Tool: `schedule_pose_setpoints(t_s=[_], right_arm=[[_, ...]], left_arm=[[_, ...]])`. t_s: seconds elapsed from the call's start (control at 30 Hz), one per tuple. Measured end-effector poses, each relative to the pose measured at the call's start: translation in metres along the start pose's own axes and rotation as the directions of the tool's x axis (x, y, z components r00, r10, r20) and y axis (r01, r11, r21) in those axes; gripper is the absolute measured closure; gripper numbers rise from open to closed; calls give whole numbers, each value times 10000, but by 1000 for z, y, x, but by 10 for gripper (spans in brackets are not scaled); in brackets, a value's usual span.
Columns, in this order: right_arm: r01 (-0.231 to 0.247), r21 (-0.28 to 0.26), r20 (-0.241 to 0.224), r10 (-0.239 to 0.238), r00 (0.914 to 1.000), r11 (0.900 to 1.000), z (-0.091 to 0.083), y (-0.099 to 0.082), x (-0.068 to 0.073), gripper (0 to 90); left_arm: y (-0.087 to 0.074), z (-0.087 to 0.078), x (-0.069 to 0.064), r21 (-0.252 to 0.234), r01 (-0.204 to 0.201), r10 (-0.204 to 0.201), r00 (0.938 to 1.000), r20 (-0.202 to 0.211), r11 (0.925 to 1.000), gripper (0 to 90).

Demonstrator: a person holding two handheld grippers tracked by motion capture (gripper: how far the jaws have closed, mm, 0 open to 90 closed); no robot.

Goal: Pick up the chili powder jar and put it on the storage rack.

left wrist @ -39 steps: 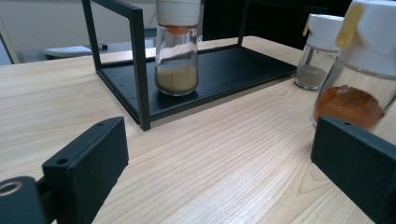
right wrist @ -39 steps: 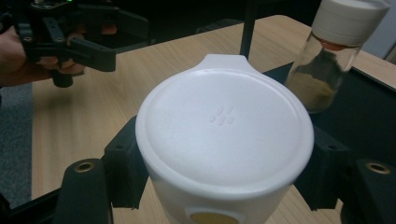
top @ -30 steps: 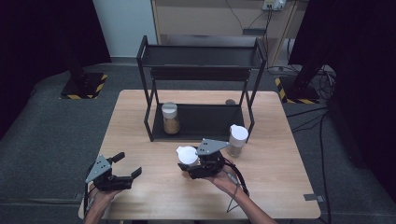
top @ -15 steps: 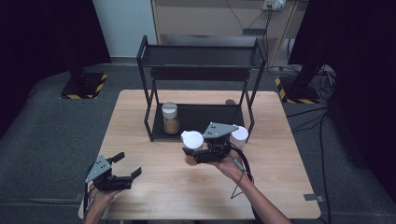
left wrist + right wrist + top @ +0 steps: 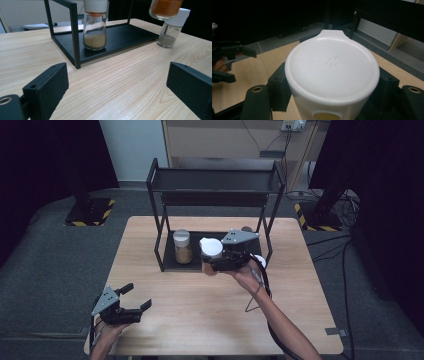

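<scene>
Right gripper (image 5: 214, 262), clamped on a white-capped spice jar (image 5: 211, 251), has carried it from mid-worktop (image 5: 150, 245) toward the rack (image 5: 165, 255).

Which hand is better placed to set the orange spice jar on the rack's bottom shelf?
Right. The right gripper is shut on the orange spice jar, held up at the rack front. The left gripper sits open near the table's front-left corner.

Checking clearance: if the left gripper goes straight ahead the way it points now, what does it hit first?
Probably the black rack's front corner post, slightly left of centre; bare table lies before it. The left gripper is open, and depth is uncertain.
</scene>
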State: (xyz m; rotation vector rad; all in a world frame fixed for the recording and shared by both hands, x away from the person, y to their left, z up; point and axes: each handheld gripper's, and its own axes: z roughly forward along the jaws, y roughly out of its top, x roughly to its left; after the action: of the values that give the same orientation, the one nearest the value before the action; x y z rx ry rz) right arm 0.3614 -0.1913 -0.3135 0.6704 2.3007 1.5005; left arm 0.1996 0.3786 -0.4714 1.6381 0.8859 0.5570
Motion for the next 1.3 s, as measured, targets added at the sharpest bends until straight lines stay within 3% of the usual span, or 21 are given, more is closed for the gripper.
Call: schedule_pose_setpoints(t_s=[0.27,0.7,0.97,1.3], right_arm=[[-412,0,720,411,9966,9992,13,9,-9,309],[-754,64,1897,728,9791,9971,47,17,-17,308],[-1052,21,2557,1012,9615,9944,69,6,-17,309],[-1382,-23,2865,1331,9488,9904,90,-17,-21,308]], left_arm=[[0,0,1,-2,23,-23,10000,17,10000,33],[0,-1,1,-8,41,-41,10000,1,10000,33],[-1,0,1,-19,59,-59,10000,7,10000,33],[-1,0,1,-5,72,-72,10000,21,10000,33]])
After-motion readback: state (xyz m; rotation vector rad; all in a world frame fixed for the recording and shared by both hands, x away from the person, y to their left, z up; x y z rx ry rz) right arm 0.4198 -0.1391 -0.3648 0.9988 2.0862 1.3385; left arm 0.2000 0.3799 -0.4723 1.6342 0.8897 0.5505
